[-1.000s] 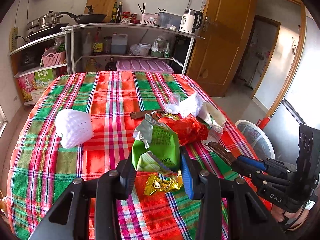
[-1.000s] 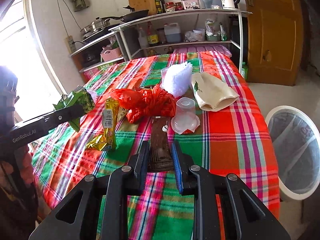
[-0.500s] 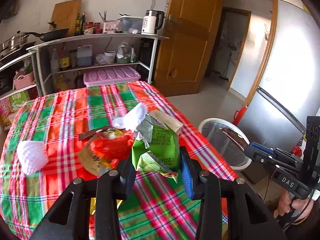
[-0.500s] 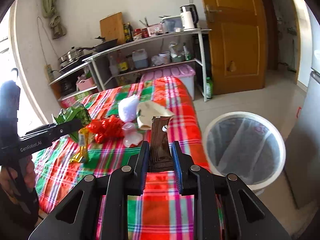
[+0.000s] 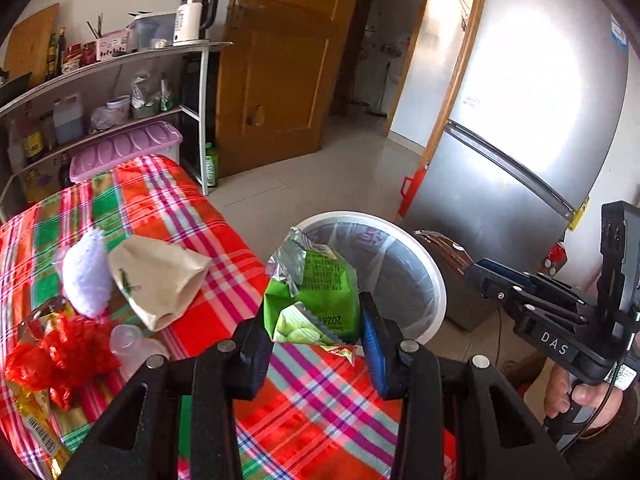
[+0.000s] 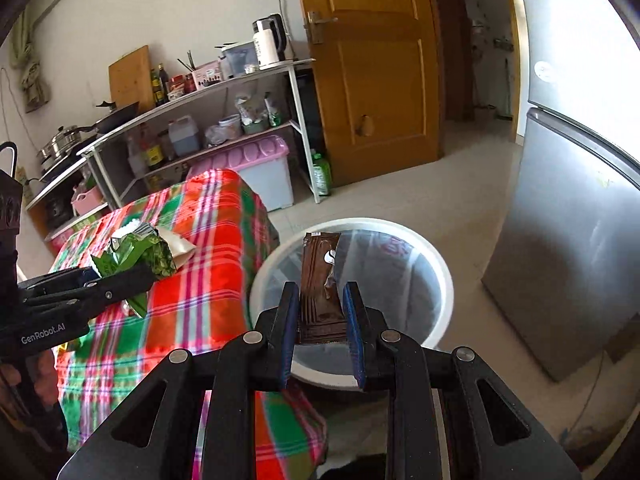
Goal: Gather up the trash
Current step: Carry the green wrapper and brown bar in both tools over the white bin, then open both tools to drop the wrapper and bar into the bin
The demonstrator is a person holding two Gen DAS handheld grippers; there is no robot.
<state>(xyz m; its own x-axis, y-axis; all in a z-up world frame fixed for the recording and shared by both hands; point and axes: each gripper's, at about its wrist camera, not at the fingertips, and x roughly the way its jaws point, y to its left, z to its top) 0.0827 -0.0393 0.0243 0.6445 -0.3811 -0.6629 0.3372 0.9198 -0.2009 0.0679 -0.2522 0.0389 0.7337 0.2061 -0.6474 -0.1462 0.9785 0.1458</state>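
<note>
A round white-rimmed bin with a translucent liner is seen at centre frame, a crumpled glossy green packet being clamped by the left gripper and a flat brown wrapper by the right gripper before its rim.

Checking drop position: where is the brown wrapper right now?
The brown wrapper is clamped in the right gripper, above the white trash bin beside the table.

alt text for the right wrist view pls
The right tool grips a brown wrapper above a white bin on the floor. At left, the left tool holds a green snack bag over the plaid-covered table.
</note>
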